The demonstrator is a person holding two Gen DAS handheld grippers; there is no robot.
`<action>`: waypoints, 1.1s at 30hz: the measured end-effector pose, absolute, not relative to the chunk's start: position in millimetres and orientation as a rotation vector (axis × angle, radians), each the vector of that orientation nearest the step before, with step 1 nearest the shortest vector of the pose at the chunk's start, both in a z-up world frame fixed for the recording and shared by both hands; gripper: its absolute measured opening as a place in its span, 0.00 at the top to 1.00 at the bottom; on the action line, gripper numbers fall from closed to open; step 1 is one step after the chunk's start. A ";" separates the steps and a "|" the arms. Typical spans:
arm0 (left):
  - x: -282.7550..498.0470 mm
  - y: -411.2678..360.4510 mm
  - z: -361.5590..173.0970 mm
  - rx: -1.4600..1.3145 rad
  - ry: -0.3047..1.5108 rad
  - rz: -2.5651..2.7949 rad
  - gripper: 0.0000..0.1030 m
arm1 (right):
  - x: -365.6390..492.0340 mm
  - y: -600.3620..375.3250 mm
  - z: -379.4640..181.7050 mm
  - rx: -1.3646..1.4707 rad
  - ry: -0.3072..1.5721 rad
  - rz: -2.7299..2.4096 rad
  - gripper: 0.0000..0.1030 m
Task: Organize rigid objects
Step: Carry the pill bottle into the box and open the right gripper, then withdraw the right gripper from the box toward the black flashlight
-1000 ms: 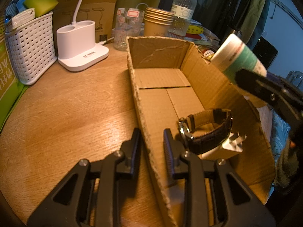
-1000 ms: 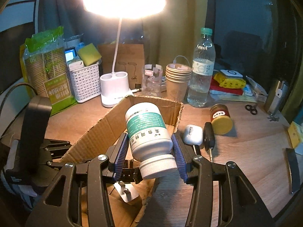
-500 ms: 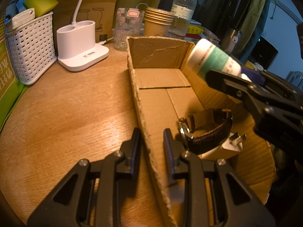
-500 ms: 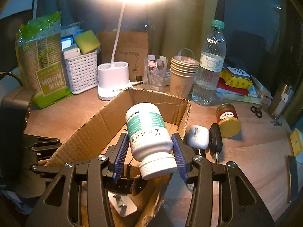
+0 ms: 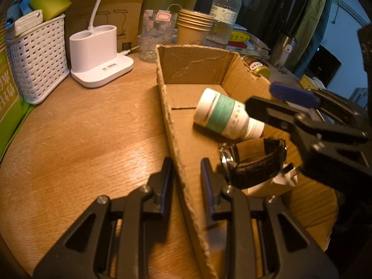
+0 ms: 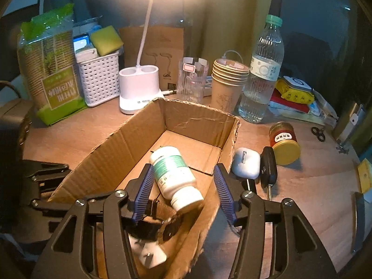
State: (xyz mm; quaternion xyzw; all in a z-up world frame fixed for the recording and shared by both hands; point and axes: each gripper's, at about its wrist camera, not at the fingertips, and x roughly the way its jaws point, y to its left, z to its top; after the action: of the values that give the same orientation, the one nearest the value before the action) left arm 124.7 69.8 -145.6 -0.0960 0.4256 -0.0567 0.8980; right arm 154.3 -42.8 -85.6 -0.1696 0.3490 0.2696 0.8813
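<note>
1. Since the earlier frames, the white pill bottle [image 6: 174, 176] has left the right gripper [image 6: 183, 186]. Before, it hung clamped between the blue pads above the cardboard box [image 6: 116, 144]; now it lies on its side on the box floor, cap toward the gripper.
2. The right gripper's jaws have just been opening. The bottle is between them, but the pads do not press on it, so this claw is released.
3. The left gripper [image 5: 186, 181] has not moved. It stays clenched on the near wall of the box, 1 finger outside and 1 inside, and keeps the box steady.
4. Just behind the bottle's cap, under the right gripper, are the watch [image 5: 253, 160] and the white charger plug [image 5: 274, 183], in the same place as before.
5. To do this step well, I judge the right gripper should draw back up and clear of the right wall without catching the torn edge, with the jaws wide so a pad does not drag the bottle.
6. The left gripper should hold until the right one is clear, because the box is light and may slide.
7. To the right of the right gripper, outside the box, wait 3 things: the earbud case [image 6: 246, 162], the car key [image 6: 268, 169] and the small jar [image 6: 284, 143]. The earbud case is nearest and seems the easy next pick.
</note>
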 end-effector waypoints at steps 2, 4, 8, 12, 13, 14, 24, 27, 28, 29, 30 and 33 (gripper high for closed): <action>124.8 69.8 -145.7 -0.199 0.881 -0.117 0.74 | 149.1 -46.0 -82.9 -0.348 0.721 0.559 0.45; 124.7 69.9 -145.7 -0.199 0.881 -0.117 0.74 | 145.3 -50.9 -81.5 -0.343 0.724 0.548 0.45; 124.5 69.5 -145.4 -0.200 0.882 -0.117 0.74 | 137.4 -55.1 -87.5 -0.379 0.745 0.534 0.44; 124.5 69.2 -145.9 -0.198 0.881 -0.119 0.74 | 129.3 -61.4 -87.8 -0.368 0.733 0.535 0.43; 124.3 68.7 -146.0 -0.197 0.881 -0.119 0.74 | 127.7 -62.5 -87.1 -0.372 0.730 0.532 0.43; 124.1 68.3 -146.4 -0.196 0.881 -0.119 0.74 | 126.8 -63.8 -86.1 -0.375 0.727 0.527 0.43; 124.2 68.2 -147.8 -0.197 0.881 -0.118 0.74 | 112.4 -76.4 -78.8 -0.378 0.721 0.521 0.43; 124.2 68.1 -147.8 -0.197 0.881 -0.118 0.74 | 108.9 -76.3 -82.3 -0.396 0.735 0.521 0.43; 124.2 68.1 -147.8 -0.197 0.881 -0.119 0.74 | 108.8 -75.8 -84.3 -0.404 0.741 0.518 0.43; 124.2 68.5 -147.8 -0.197 0.881 -0.117 0.74 | 108.7 -74.5 -87.3 -0.414 0.752 0.517 0.43; 124.2 68.1 -147.8 -0.197 0.881 -0.118 0.74 | 108.0 -72.9 -90.5 -0.429 0.760 0.515 0.43; 124.3 68.3 -147.9 -0.197 0.881 -0.118 0.74 | 103.3 -70.9 -92.5 -0.441 0.763 0.529 0.43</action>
State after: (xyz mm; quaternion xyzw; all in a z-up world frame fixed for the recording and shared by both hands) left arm 124.3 68.3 -147.9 -0.0950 0.4255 -0.0570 0.8982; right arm 103.3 -70.9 -92.5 -0.2109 0.3649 0.2528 0.8709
